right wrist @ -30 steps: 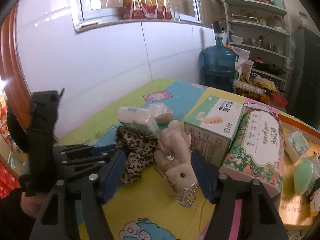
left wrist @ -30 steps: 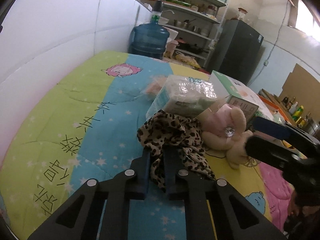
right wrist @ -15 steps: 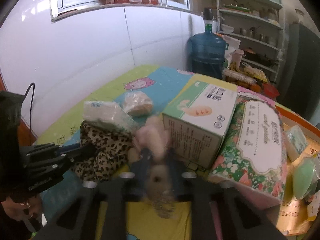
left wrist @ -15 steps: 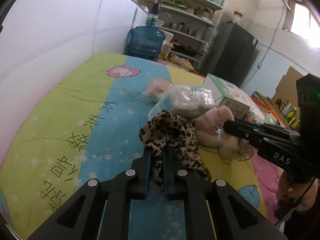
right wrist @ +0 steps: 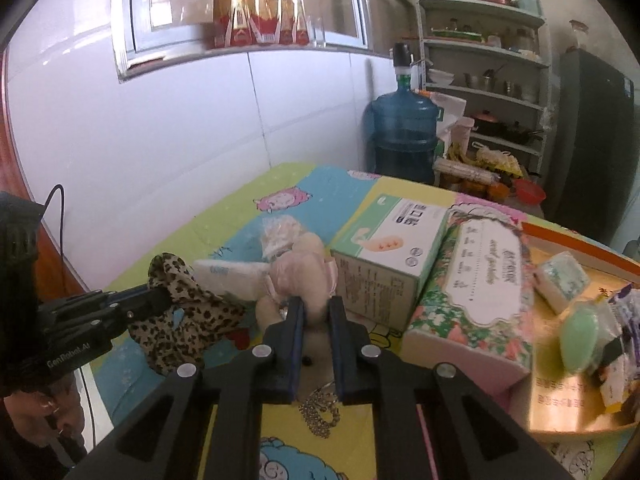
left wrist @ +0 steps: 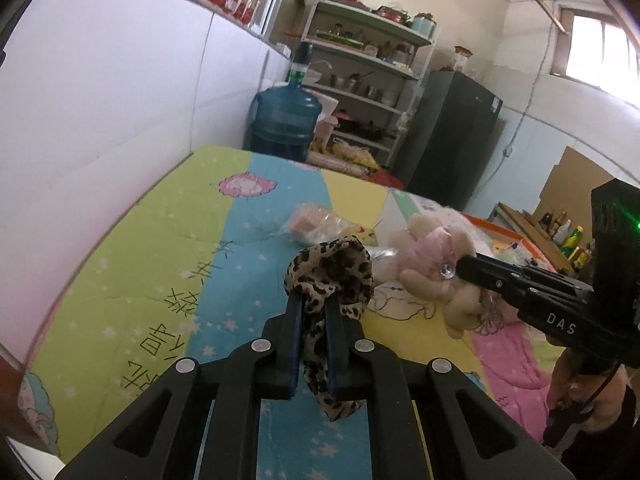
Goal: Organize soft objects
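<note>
Two grips: left hand-held gripper [left wrist: 313, 300] clenched on scarf [left wrist: 332, 272]; right hand-held gripper [right wrist: 316, 307] clamped on plush toy [right wrist: 298, 270].
Handling: both judged light, limp; best pinched mid-body.

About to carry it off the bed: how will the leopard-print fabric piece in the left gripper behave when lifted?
Likely floppy: the leopard-print fabric piece bunches above the left gripper and droops below it. Probably light. Its hanging tail may drag over the colourful quilt.
</note>
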`<control>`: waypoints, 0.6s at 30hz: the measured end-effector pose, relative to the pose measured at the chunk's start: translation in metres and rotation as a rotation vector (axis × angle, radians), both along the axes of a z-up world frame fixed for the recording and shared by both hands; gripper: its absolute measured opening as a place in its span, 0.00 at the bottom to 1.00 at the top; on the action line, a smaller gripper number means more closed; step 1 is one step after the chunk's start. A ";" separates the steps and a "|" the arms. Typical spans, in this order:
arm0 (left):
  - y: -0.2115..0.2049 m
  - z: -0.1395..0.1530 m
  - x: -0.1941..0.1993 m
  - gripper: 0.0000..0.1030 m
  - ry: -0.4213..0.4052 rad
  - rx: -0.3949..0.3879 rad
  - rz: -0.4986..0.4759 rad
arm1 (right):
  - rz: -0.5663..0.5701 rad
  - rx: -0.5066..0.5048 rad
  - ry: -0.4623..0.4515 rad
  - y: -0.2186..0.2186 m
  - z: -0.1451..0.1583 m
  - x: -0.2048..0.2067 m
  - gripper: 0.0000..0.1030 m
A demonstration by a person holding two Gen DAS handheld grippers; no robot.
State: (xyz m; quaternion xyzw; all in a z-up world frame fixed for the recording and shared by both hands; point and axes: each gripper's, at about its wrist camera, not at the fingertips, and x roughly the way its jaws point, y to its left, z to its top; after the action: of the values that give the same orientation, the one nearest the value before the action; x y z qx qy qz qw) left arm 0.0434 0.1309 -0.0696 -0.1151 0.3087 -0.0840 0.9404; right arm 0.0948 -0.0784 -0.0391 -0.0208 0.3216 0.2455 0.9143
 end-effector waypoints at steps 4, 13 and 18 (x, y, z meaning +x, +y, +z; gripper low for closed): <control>-0.006 0.010 -0.011 0.10 -0.027 0.009 -0.010 | -0.013 0.013 -0.018 -0.008 0.007 -0.009 0.12; -0.025 0.030 -0.027 0.10 -0.068 0.037 -0.041 | -0.037 0.043 -0.054 -0.025 0.021 -0.029 0.12; -0.040 0.040 -0.031 0.10 -0.085 0.049 -0.066 | -0.058 0.065 -0.076 -0.040 0.027 -0.038 0.12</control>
State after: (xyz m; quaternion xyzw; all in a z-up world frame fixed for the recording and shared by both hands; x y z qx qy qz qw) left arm 0.0122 0.0911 -0.0295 -0.0780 0.2741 -0.1121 0.9520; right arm 0.0571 -0.1180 -0.0117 0.0088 0.2789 0.2281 0.9328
